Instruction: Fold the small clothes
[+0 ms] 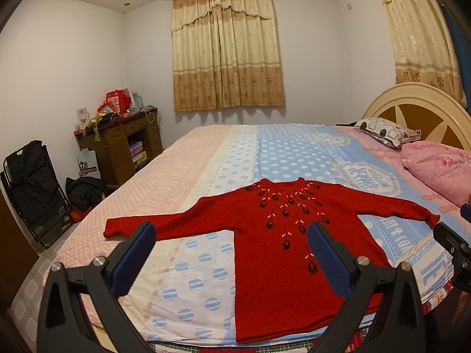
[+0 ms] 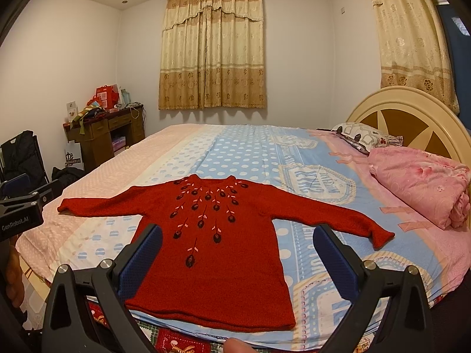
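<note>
A small red knitted sweater (image 1: 276, 253) (image 2: 223, 244) with dark embroidered flowers lies flat on the bed, front up, both sleeves spread out sideways and its hem at the near edge. My left gripper (image 1: 231, 235) hovers open above the near edge, off the sweater's left side, with nothing between its blue pads (image 1: 134, 256). My right gripper (image 2: 237, 238) is open too, held above the sweater's lower body, touching nothing. In the left wrist view the right gripper (image 1: 453, 250) shows at the right edge; in the right wrist view the left gripper (image 2: 20, 206) shows at the left edge.
The bed (image 1: 265, 153) (image 2: 250, 153) has a pink, white and blue dotted sheet. A folded pink quilt (image 2: 424, 182) and a patterned pillow (image 2: 365, 136) lie by the round headboard (image 2: 412, 117). A cluttered wooden desk (image 1: 123, 144) and a black folded chair (image 1: 32, 188) stand left of the bed.
</note>
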`<state>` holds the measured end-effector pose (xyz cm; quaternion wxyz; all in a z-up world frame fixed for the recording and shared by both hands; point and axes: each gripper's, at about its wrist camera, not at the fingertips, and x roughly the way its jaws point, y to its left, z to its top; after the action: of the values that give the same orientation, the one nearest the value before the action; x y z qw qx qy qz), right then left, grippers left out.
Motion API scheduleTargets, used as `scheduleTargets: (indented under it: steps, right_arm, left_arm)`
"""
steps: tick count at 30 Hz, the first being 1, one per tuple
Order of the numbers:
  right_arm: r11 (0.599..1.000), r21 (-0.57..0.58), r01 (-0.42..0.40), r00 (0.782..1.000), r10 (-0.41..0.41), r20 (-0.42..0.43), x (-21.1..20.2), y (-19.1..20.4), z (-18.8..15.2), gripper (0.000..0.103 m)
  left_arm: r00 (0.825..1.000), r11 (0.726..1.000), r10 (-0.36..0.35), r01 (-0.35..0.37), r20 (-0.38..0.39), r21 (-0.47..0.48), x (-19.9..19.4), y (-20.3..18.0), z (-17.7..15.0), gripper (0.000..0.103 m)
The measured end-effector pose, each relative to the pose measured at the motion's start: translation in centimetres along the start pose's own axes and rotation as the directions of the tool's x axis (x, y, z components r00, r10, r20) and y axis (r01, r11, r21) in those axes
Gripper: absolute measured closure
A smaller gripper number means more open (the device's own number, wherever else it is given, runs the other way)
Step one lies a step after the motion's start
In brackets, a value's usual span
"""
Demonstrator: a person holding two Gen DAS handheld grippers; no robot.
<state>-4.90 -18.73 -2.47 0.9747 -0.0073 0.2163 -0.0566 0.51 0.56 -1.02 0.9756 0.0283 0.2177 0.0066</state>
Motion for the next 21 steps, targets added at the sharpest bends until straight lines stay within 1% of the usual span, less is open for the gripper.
scheduleTargets:
  steps: [9,21]
  right_arm:
    - [1.000,0.000,0.002,1.000,-0.002,-0.002,0.00,0.07,-0.06,0.001]
    - [1.000,-0.002,-0.001,1.000,0.001,-0.009,0.33,0.15,-0.08,0.001]
  left_arm:
    - [1.000,1.000,-0.001,0.001,0.000,0.000,-0.02,0.04,0.07,0.000]
    - [1.000,1.000,0.001,-0.001,-0.009,0.000,0.66,0.17,-0.65,0.000]
